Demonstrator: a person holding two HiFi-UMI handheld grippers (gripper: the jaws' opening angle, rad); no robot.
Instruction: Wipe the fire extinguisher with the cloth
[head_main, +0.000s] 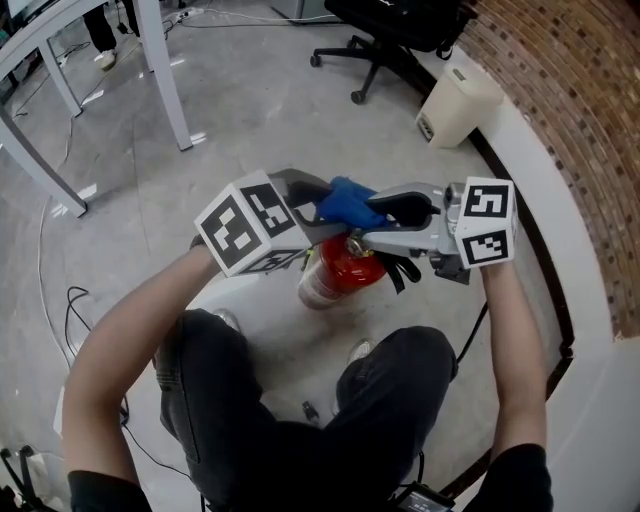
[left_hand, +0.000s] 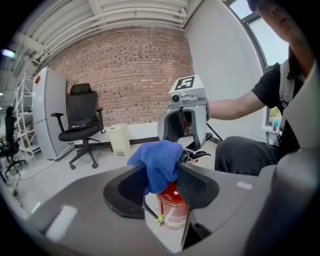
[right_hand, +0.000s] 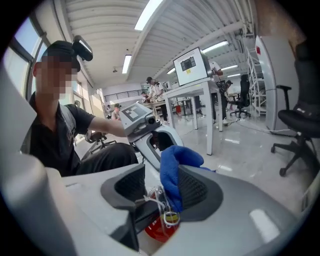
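A red fire extinguisher (head_main: 335, 272) stands on the floor between the person's knees. It also shows low in the left gripper view (left_hand: 172, 205) and the right gripper view (right_hand: 157, 230). Above its top is a bunched blue cloth (head_main: 350, 200). My left gripper (head_main: 322, 208) comes in from the left. The cloth (left_hand: 157, 157) fills the gap of that gripper (left_hand: 161, 172) and touches both pads. My right gripper (head_main: 388, 212) faces it from the right. In its own view the right gripper (right_hand: 160, 172) stands open, and the cloth (right_hand: 175, 165) leans only on its right-hand pad.
A black office chair (head_main: 390, 40) and a white bin (head_main: 455, 105) stand at the back by the brick wall (head_main: 570, 100). White table legs (head_main: 165, 70) stand at the far left. Cables (head_main: 75, 300) lie on the grey floor.
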